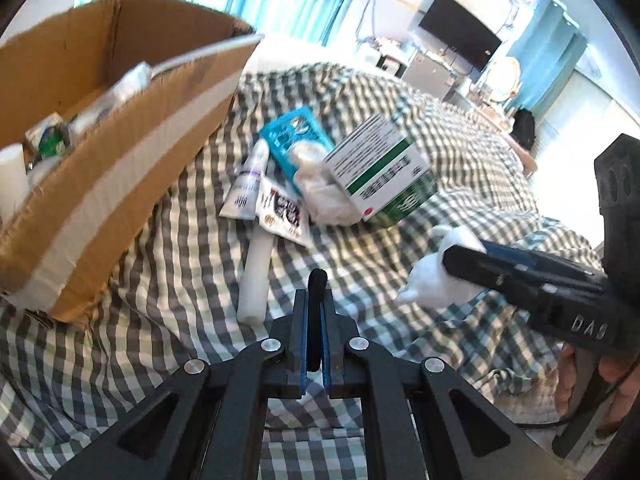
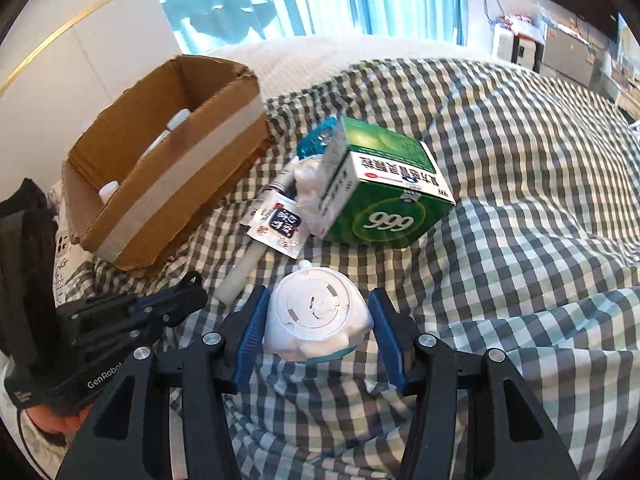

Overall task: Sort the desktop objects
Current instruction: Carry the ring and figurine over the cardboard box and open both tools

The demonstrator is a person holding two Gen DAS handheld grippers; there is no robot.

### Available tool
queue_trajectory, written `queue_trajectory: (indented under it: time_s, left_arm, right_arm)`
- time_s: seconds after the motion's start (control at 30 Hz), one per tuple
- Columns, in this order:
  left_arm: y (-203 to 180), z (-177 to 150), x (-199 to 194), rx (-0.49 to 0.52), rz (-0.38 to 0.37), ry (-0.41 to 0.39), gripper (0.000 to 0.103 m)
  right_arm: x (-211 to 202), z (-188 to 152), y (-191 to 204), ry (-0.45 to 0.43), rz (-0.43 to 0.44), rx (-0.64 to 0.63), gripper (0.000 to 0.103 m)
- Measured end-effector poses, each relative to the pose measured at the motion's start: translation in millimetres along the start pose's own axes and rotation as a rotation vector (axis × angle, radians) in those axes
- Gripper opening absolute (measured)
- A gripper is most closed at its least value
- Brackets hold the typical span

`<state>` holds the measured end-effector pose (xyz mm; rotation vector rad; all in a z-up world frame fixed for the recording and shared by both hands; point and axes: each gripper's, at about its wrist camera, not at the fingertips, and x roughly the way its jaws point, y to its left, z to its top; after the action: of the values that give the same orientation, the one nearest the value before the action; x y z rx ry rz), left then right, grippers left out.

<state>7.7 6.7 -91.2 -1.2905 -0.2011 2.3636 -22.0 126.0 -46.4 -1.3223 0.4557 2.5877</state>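
Note:
My left gripper (image 1: pixel 316 300) is shut on a small black clip (image 1: pixel 318 280) above the checked cloth; it also shows in the right wrist view (image 2: pixel 184 298). My right gripper (image 2: pixel 318 316) is shut on a white round toy (image 2: pixel 316 312), also seen in the left wrist view (image 1: pixel 436 276). A pile lies ahead: a green-and-white medicine box (image 2: pixel 384 196), a white figurine (image 1: pixel 324 188), a teal blister pack (image 1: pixel 294 136), a white tube (image 1: pixel 246 188), a sachet (image 2: pixel 276 224) and a white cylinder (image 1: pixel 256 276).
A cardboard box (image 1: pixel 120 168) with white tape stands at the left on the checked cloth (image 2: pixel 520 184) and holds several white bottles and packets. A TV, curtains and furniture are far behind.

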Motion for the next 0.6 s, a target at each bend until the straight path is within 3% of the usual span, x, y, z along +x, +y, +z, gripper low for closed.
queue_trajectory:
  time_s: [0.37, 0.6]
  left_arm:
    - [4, 11, -26, -0.013, 0.002, -0.087, 0.005]
    - [14, 40, -87, -0.048, -0.023, -0.259, 0.005]
  right_arm:
    - [-38, 19, 10, -0.092, 0.042, 0.027, 0.051]
    - [-67, 63, 46, -0.167, 0.164, -0.025, 0.051]
